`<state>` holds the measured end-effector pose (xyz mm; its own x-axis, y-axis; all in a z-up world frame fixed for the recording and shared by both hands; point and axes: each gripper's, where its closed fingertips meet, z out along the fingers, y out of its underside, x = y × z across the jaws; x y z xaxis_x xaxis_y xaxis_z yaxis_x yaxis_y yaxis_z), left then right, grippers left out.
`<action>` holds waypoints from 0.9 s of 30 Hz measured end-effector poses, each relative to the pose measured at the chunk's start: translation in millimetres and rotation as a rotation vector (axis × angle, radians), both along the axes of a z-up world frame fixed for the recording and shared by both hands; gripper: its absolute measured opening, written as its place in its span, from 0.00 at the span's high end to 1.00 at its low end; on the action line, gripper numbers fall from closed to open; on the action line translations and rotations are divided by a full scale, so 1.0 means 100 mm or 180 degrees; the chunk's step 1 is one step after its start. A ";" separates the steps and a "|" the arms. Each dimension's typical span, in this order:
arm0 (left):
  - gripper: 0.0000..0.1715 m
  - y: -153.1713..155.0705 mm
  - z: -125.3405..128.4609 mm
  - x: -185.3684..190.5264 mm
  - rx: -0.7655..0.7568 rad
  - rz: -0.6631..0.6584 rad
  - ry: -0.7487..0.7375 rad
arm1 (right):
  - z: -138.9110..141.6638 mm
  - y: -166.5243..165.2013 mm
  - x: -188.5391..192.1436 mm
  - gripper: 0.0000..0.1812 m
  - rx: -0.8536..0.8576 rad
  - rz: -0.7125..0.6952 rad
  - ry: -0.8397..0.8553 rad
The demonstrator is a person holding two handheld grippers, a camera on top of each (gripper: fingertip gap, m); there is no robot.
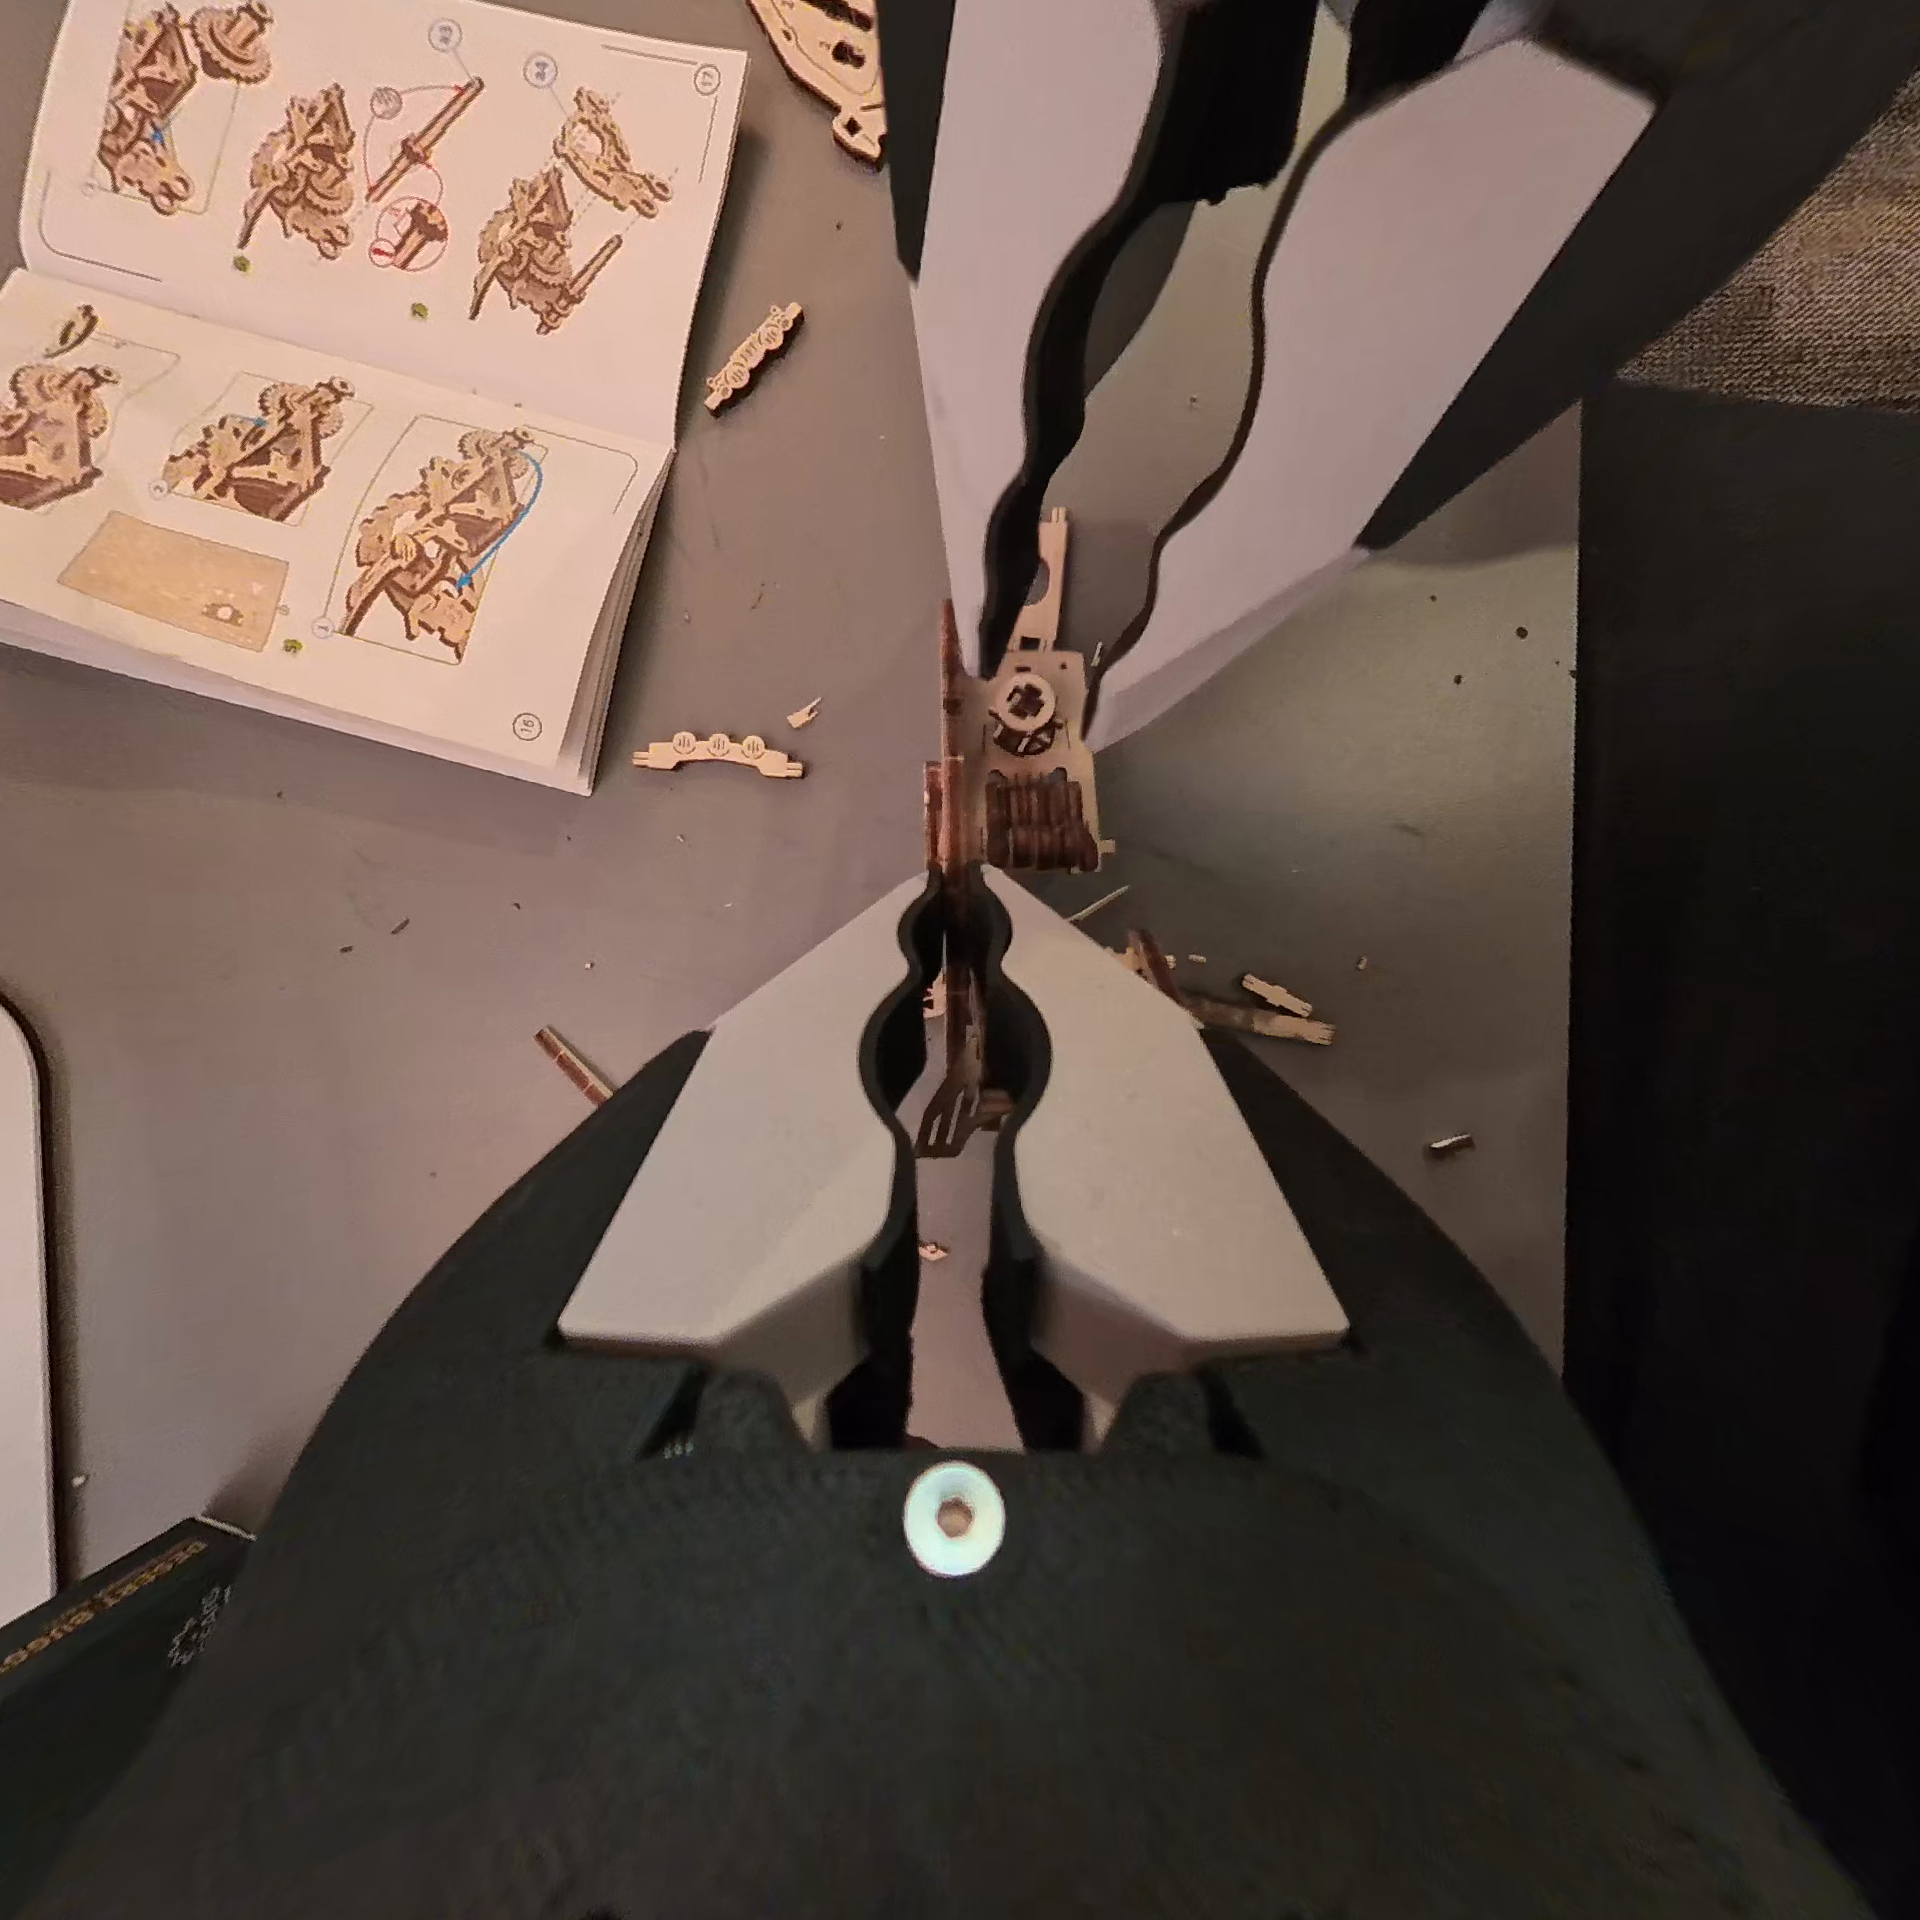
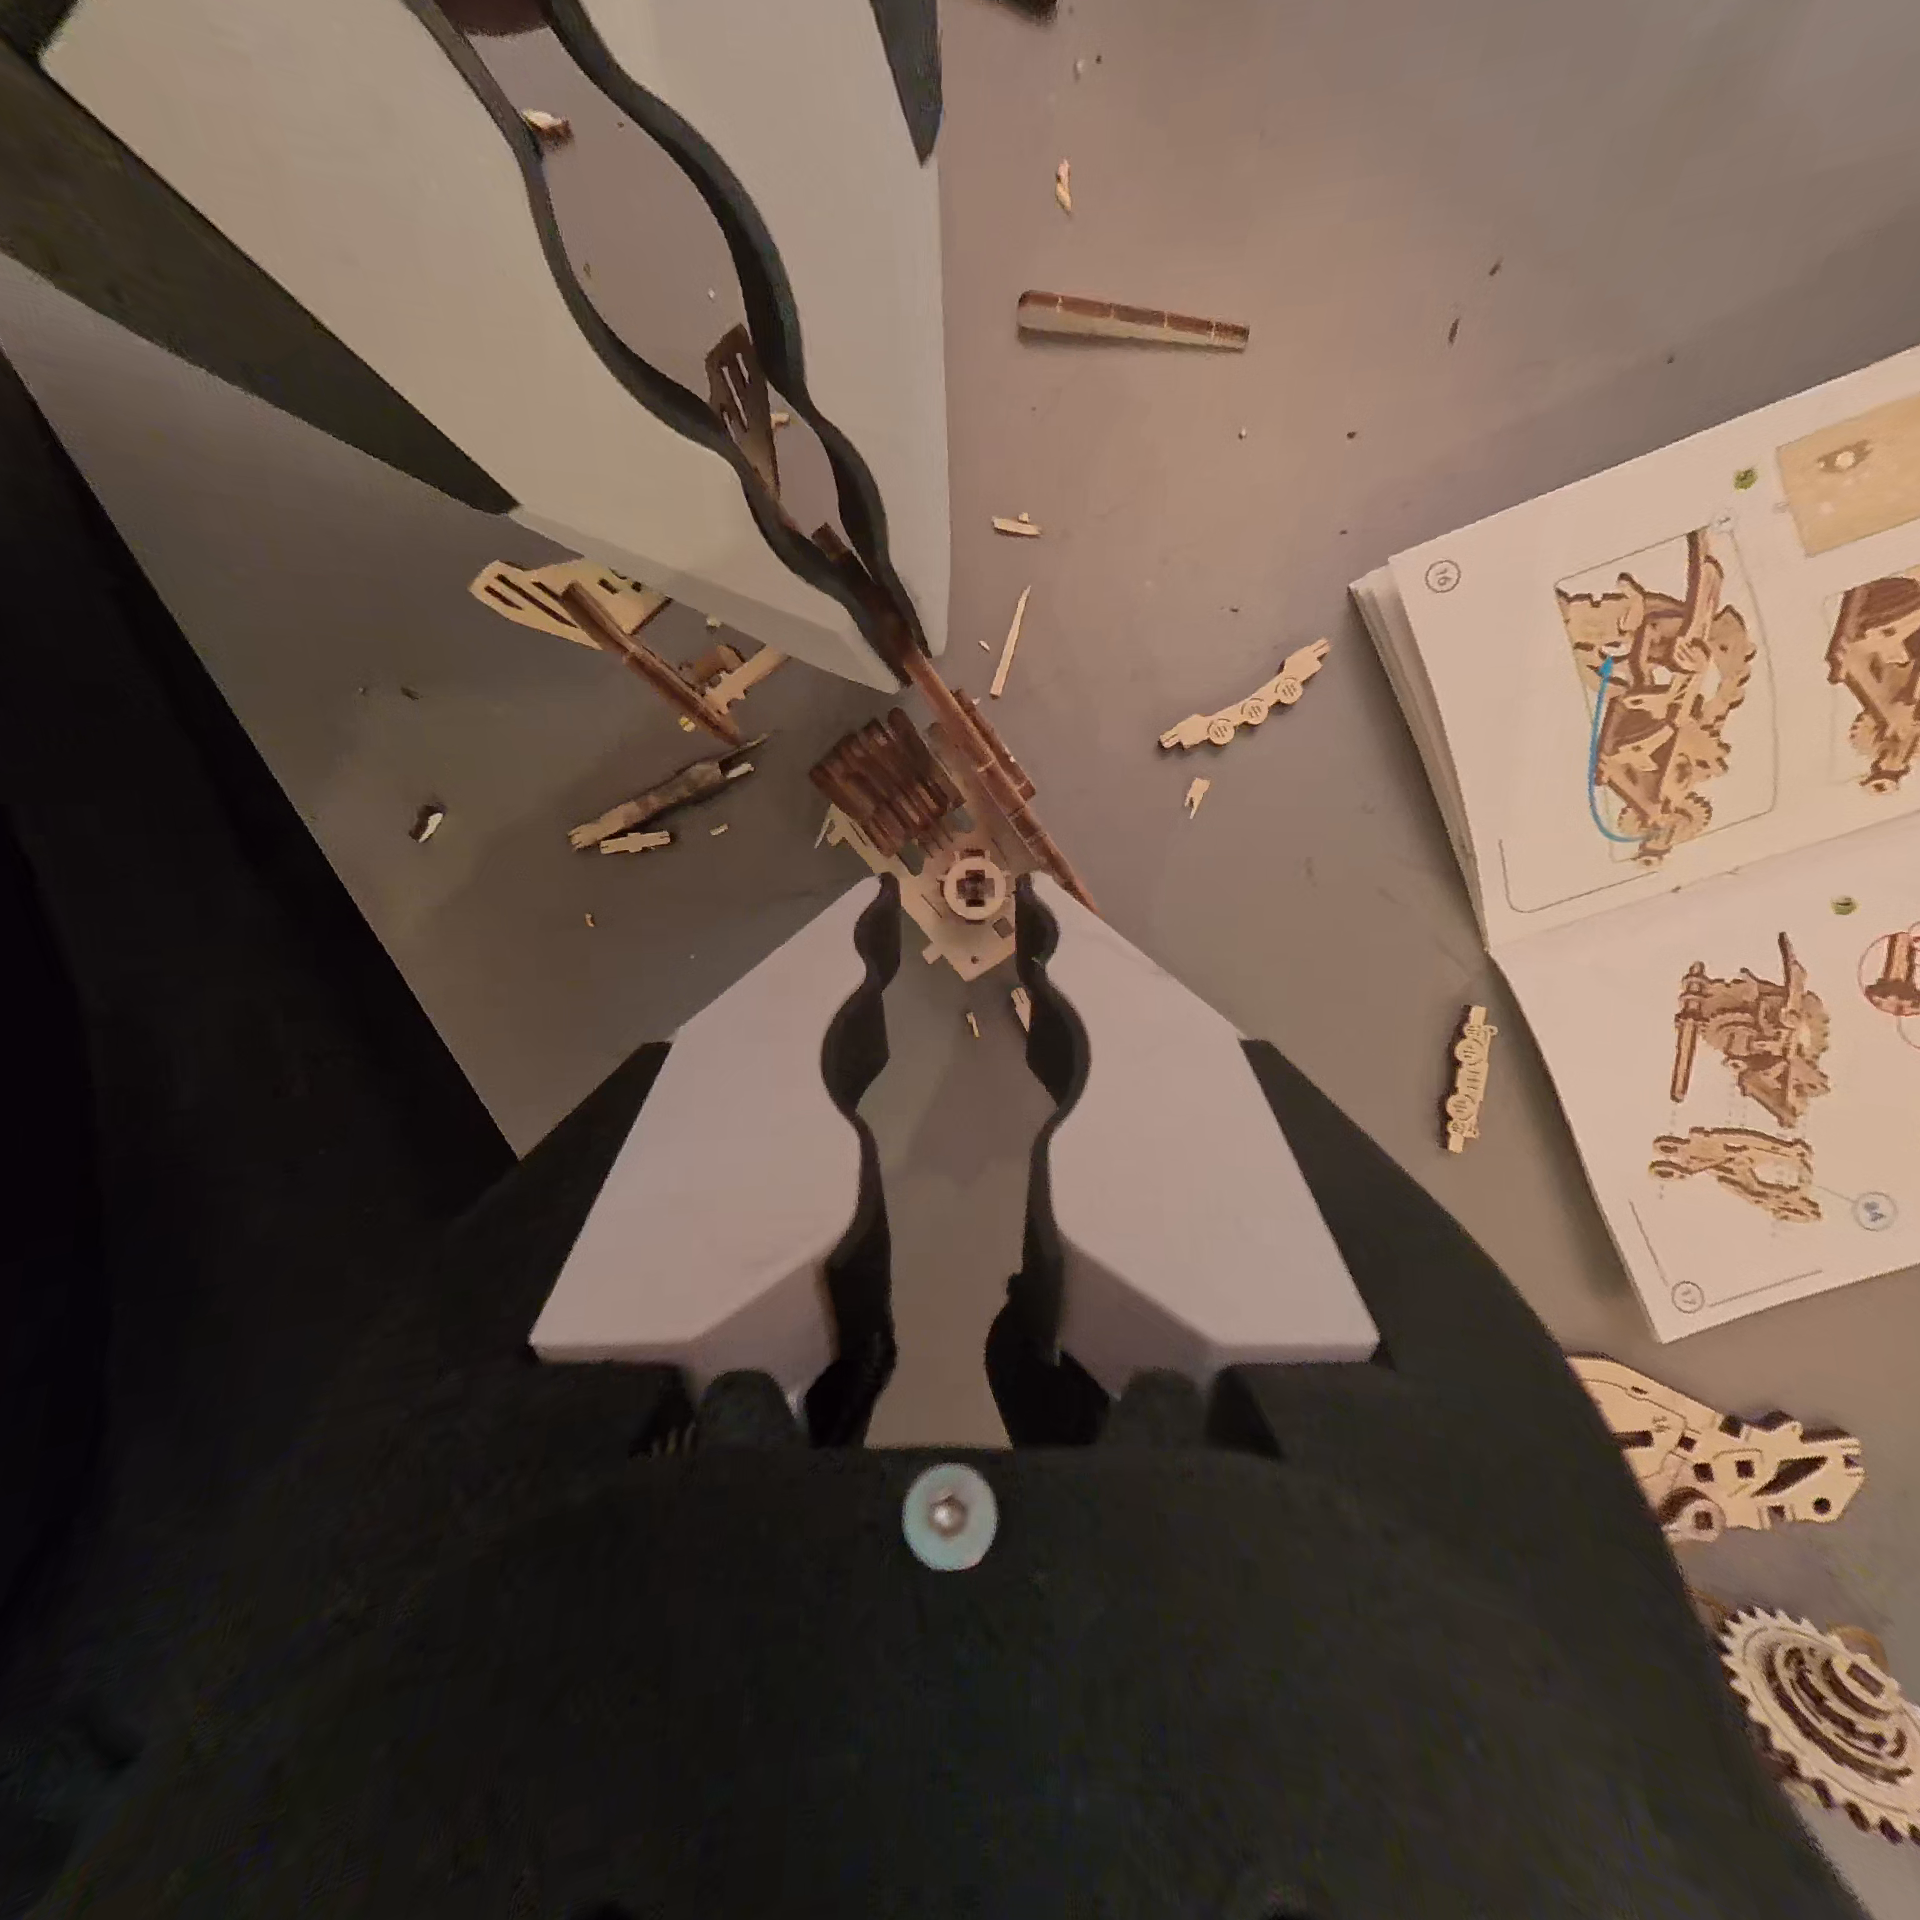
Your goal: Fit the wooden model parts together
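A gear [image 2: 1844,1704] at four o'clock is cut by the right edge; the booklet [image 1: 312,416] at ten o'clock by the left.

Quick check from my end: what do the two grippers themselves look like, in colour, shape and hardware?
Both match. The left gripper and right gripper each have a black textured body with one silver screw in the middle. Their fingers are pale grey wedges narrowing to a tip, lined inside with wavy black pads. No cables or sleeves show.

Open instruction booklet [image 1: 343,416] on the grey tabletop [image 1: 312,987] — dark box corner [image 1: 94,1642] near the edge.
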<state>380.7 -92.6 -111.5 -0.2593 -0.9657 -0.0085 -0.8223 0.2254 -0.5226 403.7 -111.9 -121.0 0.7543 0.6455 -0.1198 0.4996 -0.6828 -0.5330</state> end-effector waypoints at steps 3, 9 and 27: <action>1.00 0.01 0.01 0.00 0.0008 0.0013 -0.0007 | -0.05 0.01 0.00 0.90 0.0006 0.0009 -0.0105; 1.00 0.01 0.04 0.00 0.0001 0.0034 -0.0021 | -0.07 0.04 0.01 0.94 0.0178 0.0143 -0.0396; 0.99 0.02 0.07 0.02 -0.0068 0.0034 -0.0057 | 0.03 0.00 0.03 0.87 0.0516 0.0609 -0.0595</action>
<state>382.2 -91.0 -104.3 -0.2489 -0.9685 0.0077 -0.8151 0.2052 -0.5417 406.8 -111.8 -117.6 0.6166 0.7772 0.1256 0.7105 -0.4807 -0.5140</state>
